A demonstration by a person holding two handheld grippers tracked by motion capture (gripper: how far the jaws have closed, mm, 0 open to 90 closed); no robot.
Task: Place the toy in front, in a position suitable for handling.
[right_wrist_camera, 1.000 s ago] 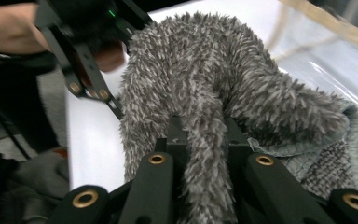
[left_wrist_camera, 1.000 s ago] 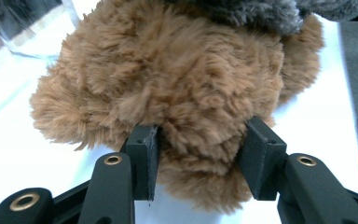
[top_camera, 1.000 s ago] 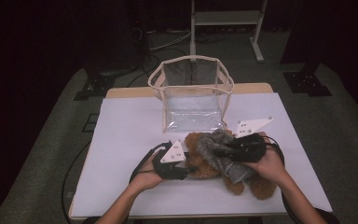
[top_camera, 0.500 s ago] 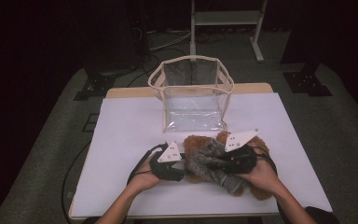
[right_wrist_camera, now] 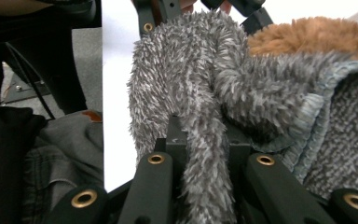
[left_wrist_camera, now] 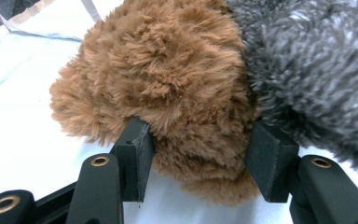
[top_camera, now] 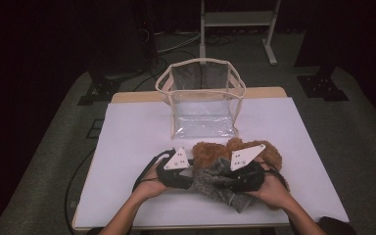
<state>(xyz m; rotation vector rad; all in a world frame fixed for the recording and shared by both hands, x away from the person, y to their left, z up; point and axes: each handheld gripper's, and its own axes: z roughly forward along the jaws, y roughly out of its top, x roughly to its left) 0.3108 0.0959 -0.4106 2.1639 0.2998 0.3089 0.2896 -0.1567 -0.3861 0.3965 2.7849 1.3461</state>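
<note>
A brown fluffy plush (top_camera: pixel 210 149) lies on the white table (top_camera: pixel 137 127), with a grey fuzzy cloth (top_camera: pixel 215 185) draped over its near side. My left gripper (top_camera: pixel 195 175) reaches in from the left. In the left gripper view its jaws (left_wrist_camera: pixel 200 154) have just been opening, and a lobe of the brown plush (left_wrist_camera: pixel 168 79) sits between the pads, its fur touching both. My right gripper (top_camera: pixel 226 179) comes in from the right, pointing left. Its jaws (right_wrist_camera: pixel 205 135) are shut on a strand of the grey cloth (right_wrist_camera: pixel 186 88).
A clear plastic bag with a beige rim (top_camera: pixel 203 98) stands open at the table's middle back. Bare white surface lies to the left and right. The person's trousers (right_wrist_camera: pixel 60 154) are past the table's near edge. Dark floor and a metal stand (top_camera: pixel 235 19) lie behind.
My right gripper has come down and toward the near left, bringing the grey cloth with it over the brown plush. The left hand has stayed in place.
</note>
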